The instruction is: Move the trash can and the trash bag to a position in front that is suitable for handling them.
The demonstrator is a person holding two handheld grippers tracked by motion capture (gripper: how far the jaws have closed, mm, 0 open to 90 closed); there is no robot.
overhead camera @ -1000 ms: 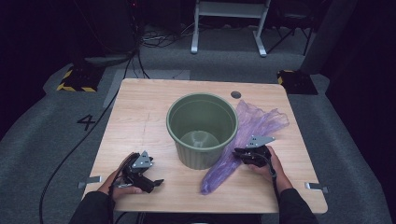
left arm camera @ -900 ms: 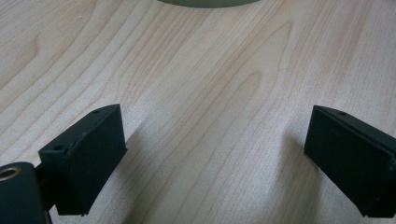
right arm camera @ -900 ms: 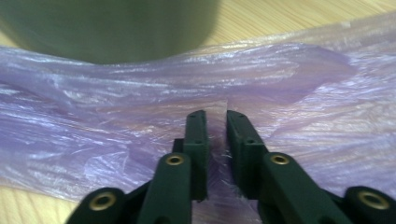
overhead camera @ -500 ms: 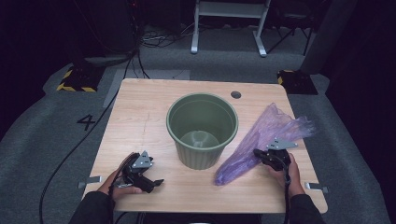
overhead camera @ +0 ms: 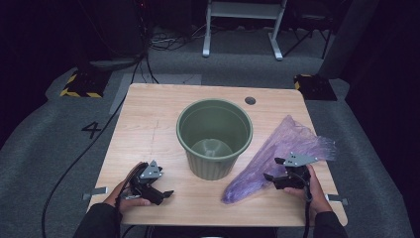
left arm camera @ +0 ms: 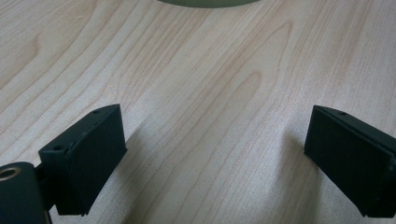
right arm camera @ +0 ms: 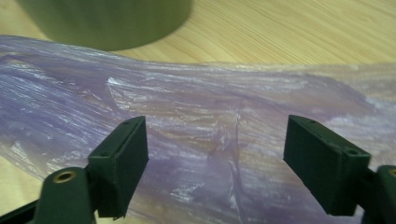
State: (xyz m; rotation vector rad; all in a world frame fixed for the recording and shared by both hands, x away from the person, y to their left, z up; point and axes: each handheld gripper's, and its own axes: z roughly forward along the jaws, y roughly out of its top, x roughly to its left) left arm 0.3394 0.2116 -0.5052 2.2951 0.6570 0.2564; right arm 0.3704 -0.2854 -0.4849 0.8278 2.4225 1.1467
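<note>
My right hand-held gripper [right arm camera: 215,172] just opened wide; the thin crinkly purple plastic bag [overhead camera: 277,158] lies loose under the jaws, not pinched. Left hand-held gripper [left arm camera: 219,163] also wide, empty, low over the pale wooden bench [overhead camera: 148,129]. Risk: film's slippery w/ folds, so closing may catch one layer only & the bag could drag vs the round green plastic bin [overhead camera: 214,136]. Bag lies flat right of the bin, long axis diagonal, narrow end toward me, wide end far-right.

Our jaws have just opened wide over the purple bag [right arm camera: 224,135]; the green bin [right arm camera: 107,21] stands behind it.
</note>
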